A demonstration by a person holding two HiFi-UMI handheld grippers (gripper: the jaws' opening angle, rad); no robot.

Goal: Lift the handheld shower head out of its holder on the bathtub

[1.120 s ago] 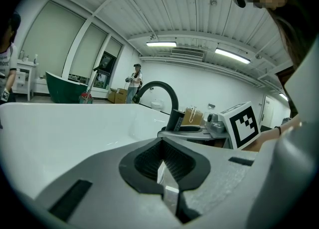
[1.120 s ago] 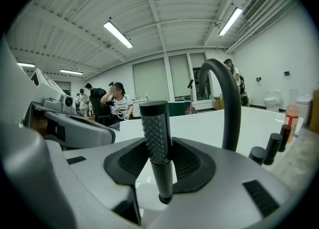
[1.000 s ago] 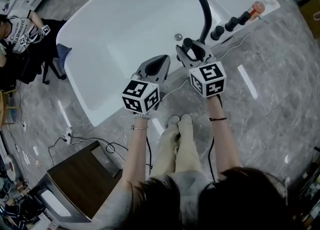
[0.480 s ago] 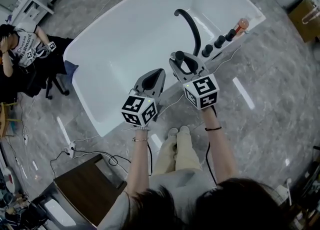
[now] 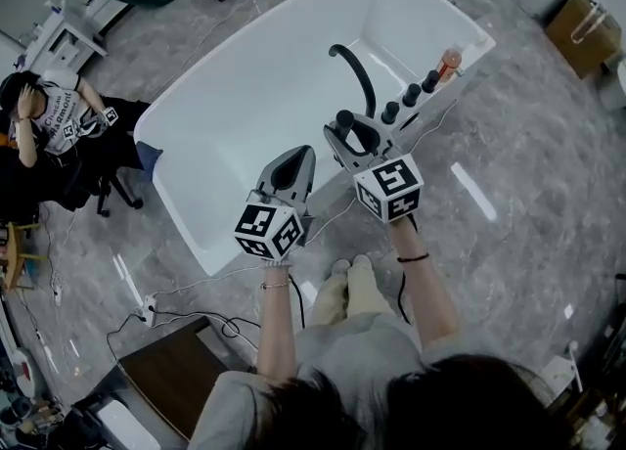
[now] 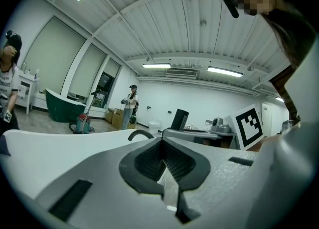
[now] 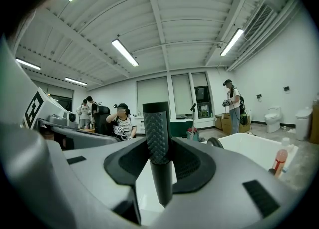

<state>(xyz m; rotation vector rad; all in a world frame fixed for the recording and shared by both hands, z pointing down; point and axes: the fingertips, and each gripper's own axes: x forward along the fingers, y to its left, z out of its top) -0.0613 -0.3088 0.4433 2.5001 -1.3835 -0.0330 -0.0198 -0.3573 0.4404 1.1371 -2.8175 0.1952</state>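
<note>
The handheld shower head (image 5: 343, 122) is a slim black wand with a dimpled end (image 7: 157, 138). It stands upright between the jaws of my right gripper (image 5: 350, 137), which is shut on it, held above the near rim of the white bathtub (image 5: 245, 96). In the right gripper view the wand fills the gap between the pads of the right gripper (image 7: 159, 161). My left gripper (image 5: 296, 162) hovers beside it to the left, shut with nothing in it; its jaws (image 6: 163, 161) meet in the left gripper view.
A black curved faucet spout (image 5: 354, 68), a row of black knobs (image 5: 411, 94) and an orange bottle (image 5: 449, 59) sit on the tub's right rim. A person sits on a chair (image 5: 59, 115) at the left. A dark cabinet (image 5: 161, 375) stands at the lower left, with cables on the floor.
Both grippers have risen away from the tub rim, the right one carrying the shower head up with it. The tub looks smaller and farther below.
</note>
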